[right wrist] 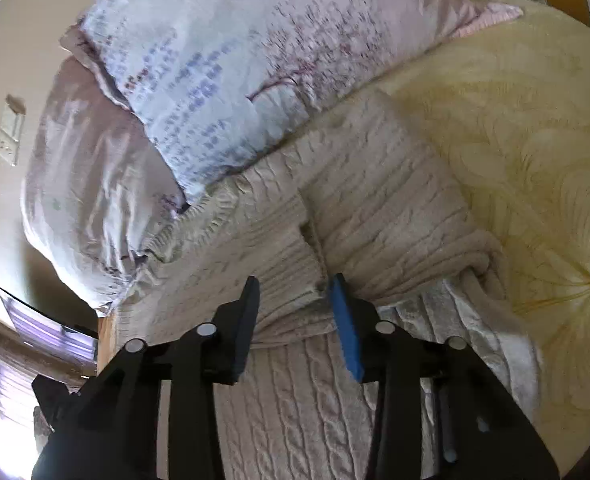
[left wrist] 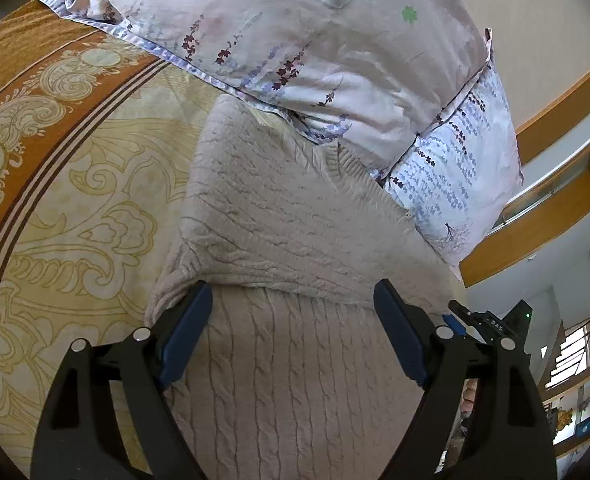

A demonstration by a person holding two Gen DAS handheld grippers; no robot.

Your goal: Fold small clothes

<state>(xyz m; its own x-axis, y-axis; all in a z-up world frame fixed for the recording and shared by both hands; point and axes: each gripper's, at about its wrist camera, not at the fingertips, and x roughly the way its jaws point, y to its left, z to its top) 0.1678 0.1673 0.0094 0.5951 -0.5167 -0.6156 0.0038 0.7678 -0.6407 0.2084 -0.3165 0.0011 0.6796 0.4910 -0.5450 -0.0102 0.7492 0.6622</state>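
A: What lies at the head of the bed?

B: Two pillows. The big pink pillow [left wrist: 295,28] has dark flower sprigs. The pale blue pillow [left wrist: 455,184] leans against it and touches it.

A: And below them?

B: A bedspread [left wrist: 75,200], cream with yellow scrolls and an orange border. A wooden headboard [left wrist: 555,92] is behind. On the wall there is a white switch plate [right wrist: 11,132].

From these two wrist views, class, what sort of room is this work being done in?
Most likely a bedroom: the cable-knit sweater lies on a patterned bedspread, with two floral pillows stacked against a wooden headboard.
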